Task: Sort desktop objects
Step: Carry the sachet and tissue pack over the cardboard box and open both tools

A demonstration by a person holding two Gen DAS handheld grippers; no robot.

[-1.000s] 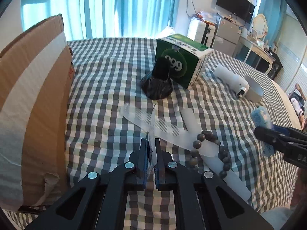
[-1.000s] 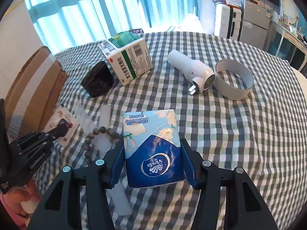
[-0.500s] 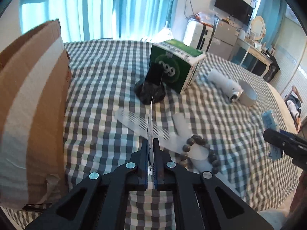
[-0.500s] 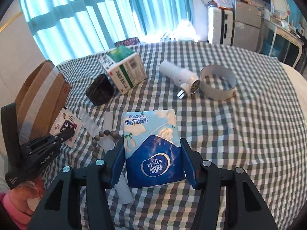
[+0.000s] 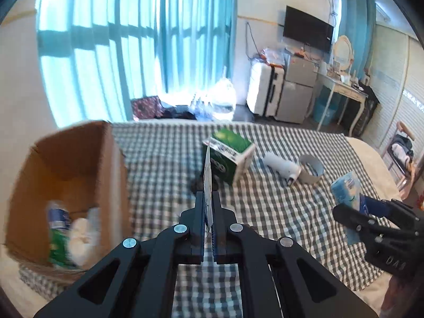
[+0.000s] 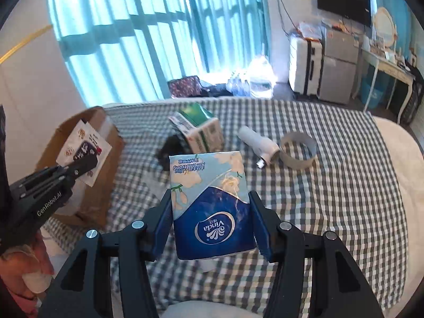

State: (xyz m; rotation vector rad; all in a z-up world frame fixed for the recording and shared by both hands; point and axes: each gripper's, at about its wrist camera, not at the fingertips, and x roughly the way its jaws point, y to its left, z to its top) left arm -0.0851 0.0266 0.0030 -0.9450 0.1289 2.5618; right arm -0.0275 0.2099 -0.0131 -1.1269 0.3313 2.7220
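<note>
My left gripper (image 5: 208,201) is shut on a thin white sticker card (image 5: 208,177), seen edge-on; the right wrist view shows the card's face (image 6: 83,147) held high beside the open cardboard box (image 5: 76,175). My right gripper (image 6: 210,206) is shut on a blue Vinda tissue pack (image 6: 212,201) and holds it above the checkered table (image 6: 331,198); it also shows in the left wrist view (image 5: 347,188). A green and white medicine box (image 5: 230,156), a black object (image 6: 171,148), a white cylinder with a plug (image 5: 282,164) and a grey ring (image 5: 311,168) lie on the table.
The cardboard box stands at the table's left edge and holds a bottle (image 5: 57,217) and white items (image 5: 82,233). Behind the table are blue curtains, a white suitcase (image 5: 265,90), a small fridge and a desk. A chair (image 5: 402,153) stands at the right.
Both grippers have risen well above the table. The left one has lifted the card off the table up toward the box, whose inside now shows. The comb and beads have dropped out of view.
</note>
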